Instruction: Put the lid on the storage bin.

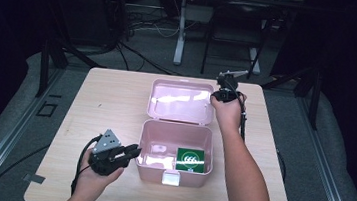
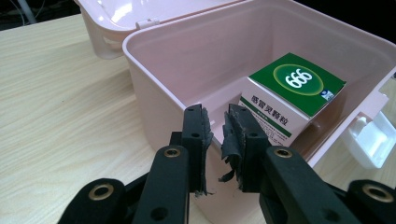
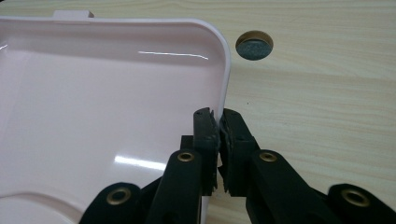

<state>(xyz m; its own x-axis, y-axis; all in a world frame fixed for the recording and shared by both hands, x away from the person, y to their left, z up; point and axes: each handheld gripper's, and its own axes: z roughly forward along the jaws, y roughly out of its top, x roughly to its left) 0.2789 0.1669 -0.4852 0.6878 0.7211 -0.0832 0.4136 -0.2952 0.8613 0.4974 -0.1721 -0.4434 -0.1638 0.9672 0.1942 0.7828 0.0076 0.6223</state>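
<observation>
Lid (image 3: 93, 107) of the pink box (image 1: 172, 175) lay flat behind it; I had my right gripper (image 3: 218, 122) pinched on its right rim, hinge toward me. My left gripper (image 2: 216, 122) clamped the box's near left wall.

The green-topped medicine carton (image 2: 292, 95) reads "666" in a white oval on top, with "感冒灵颗粒" on its white side.
</observation>
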